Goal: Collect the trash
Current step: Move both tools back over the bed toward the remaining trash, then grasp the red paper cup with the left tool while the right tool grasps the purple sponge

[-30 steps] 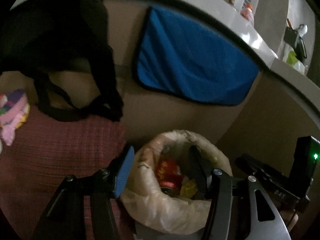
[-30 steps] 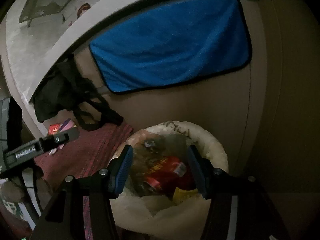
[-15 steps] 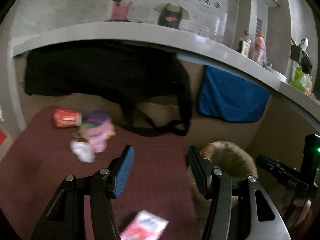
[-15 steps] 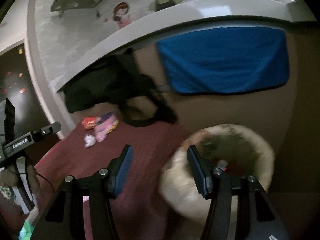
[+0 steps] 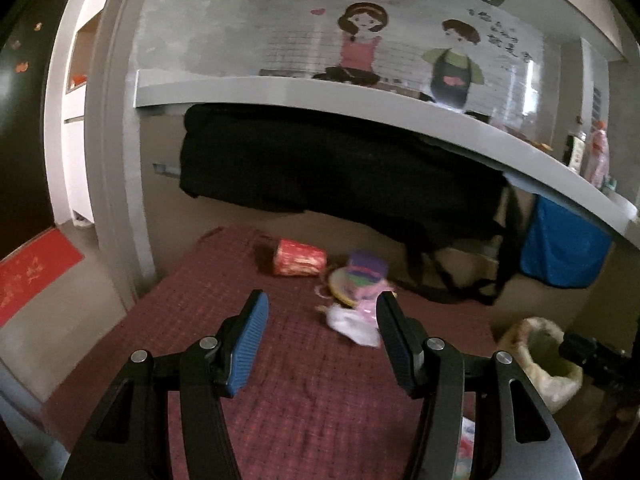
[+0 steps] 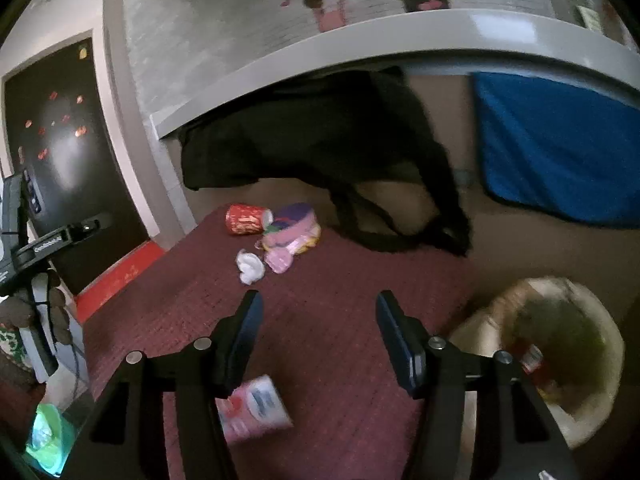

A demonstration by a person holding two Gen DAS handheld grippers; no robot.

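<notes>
Both grippers hover spread and empty above the maroon rug [image 6: 340, 320].
I see the red can [image 6: 245, 219], pink wrappers [image 6: 294, 232] and white tissue [image 6: 250, 267] clustered ahead of my left gripper [image 5: 318, 344] and right gripper [image 6: 318, 340] (bin [image 6: 560, 352] at right, lined, partly full).

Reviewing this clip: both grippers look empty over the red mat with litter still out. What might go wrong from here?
1. The red can, pink wrappers and white tissue lie bunched together, so a grab may drag or knock neighbours.
2. The pink packet lies partly under the open right gripper, easy to miss or press on.
3. The lined bin already holds trash, and its soft liner rim could catch a drop.
</notes>
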